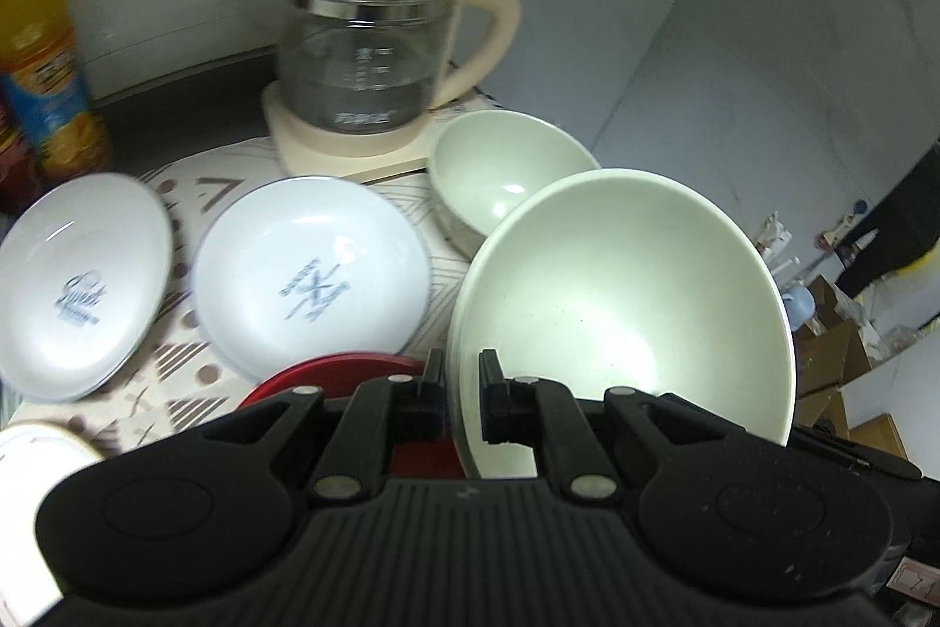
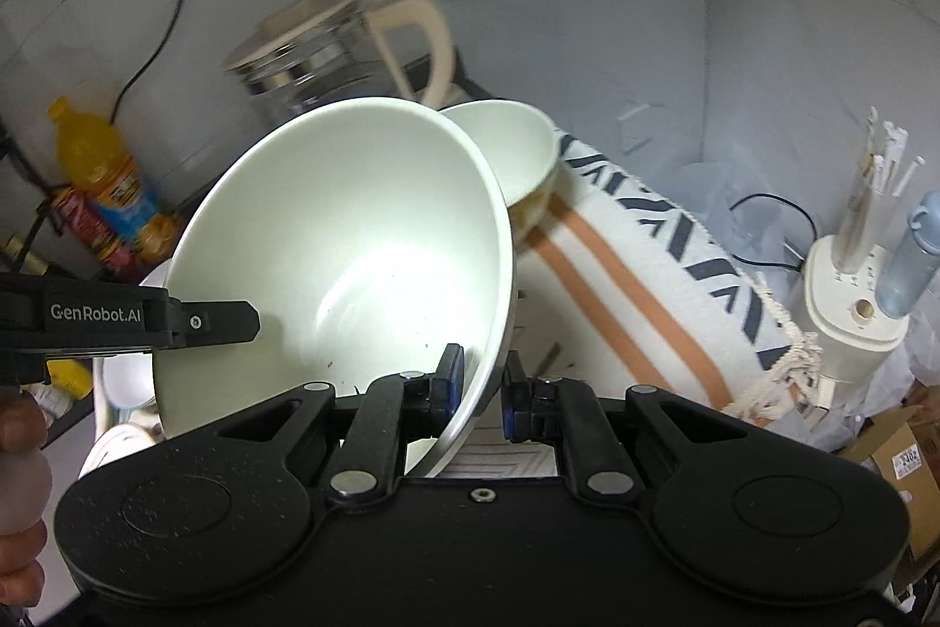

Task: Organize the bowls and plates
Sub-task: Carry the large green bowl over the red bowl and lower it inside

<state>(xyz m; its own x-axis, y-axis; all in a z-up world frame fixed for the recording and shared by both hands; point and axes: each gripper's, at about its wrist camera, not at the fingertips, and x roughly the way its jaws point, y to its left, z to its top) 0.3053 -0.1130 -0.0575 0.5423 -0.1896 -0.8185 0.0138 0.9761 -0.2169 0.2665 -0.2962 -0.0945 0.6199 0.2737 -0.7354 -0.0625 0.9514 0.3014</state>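
Observation:
A large pale green bowl [image 1: 623, 298] hangs tilted in the air, held by both grippers. My left gripper [image 1: 463, 369] is shut on its near rim, one finger inside and one outside. In the right wrist view my right gripper [image 2: 482, 369] is shut on the opposite rim of the same large bowl [image 2: 352, 262], and the left gripper's finger [image 2: 226, 321] shows at the bowl's left edge. A smaller green bowl [image 1: 499, 168] stands just behind it. Two white printed plates [image 1: 82, 286] [image 1: 311, 274] lie on the patterned cloth [image 1: 194, 362], and a red plate [image 1: 329, 374] lies partly hidden under the left gripper.
A glass kettle [image 1: 376, 39] on a cream base stands at the back by the wall. An orange juice bottle [image 1: 41, 57] is at the far left, a white dish [image 1: 35, 456] at the lower left. Right of the cloth [image 2: 634, 286] stand a cream appliance [image 2: 846, 298] and a cardboard box [image 2: 899, 456].

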